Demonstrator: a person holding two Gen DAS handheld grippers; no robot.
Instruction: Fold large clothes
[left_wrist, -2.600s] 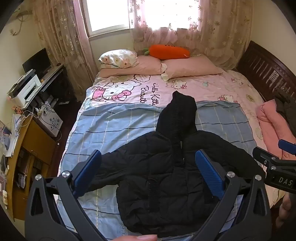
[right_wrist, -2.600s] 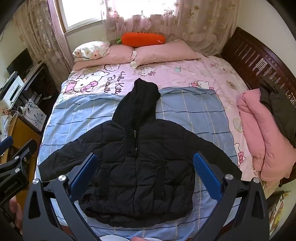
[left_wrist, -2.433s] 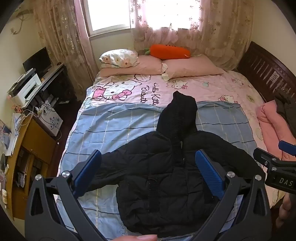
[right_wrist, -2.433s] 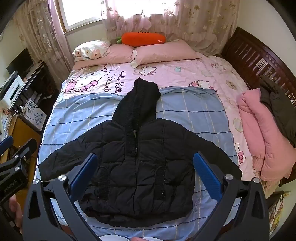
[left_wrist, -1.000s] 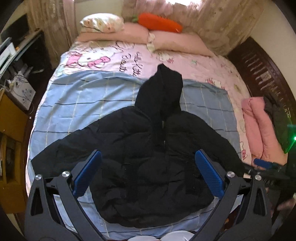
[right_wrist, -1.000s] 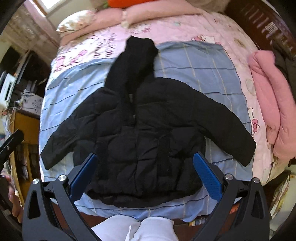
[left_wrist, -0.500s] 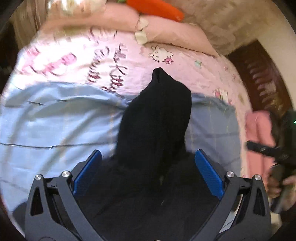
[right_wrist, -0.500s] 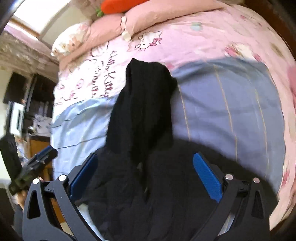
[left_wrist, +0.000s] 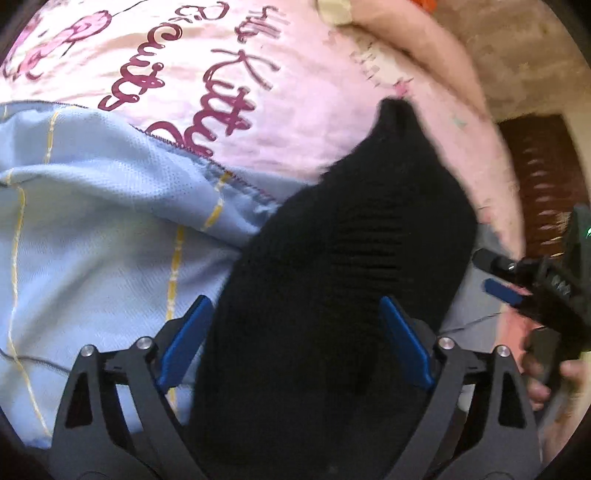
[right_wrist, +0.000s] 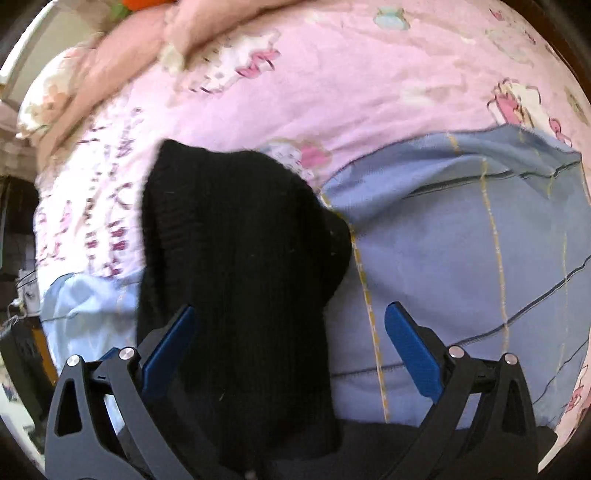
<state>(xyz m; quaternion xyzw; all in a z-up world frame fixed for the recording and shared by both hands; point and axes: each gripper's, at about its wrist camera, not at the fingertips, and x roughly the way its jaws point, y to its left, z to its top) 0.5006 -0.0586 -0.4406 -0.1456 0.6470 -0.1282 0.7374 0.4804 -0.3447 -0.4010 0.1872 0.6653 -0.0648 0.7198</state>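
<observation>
Two layers of bedding fill both views: a smooth pink printed sheet (left_wrist: 303, 122) with curly maroon lettering, partly readable as "Kitty", and over it a pale blue woven blanket (right_wrist: 461, 240) crossed by thin yellow and dark lines. On them lies the black jacket's ribbed, knitted hood (left_wrist: 354, 243), long and tapering. The left gripper (left_wrist: 295, 338) straddles the hood, blue pads spread apart, nothing held. The right gripper (right_wrist: 290, 341) is likewise released over the hood's right edge.
</observation>
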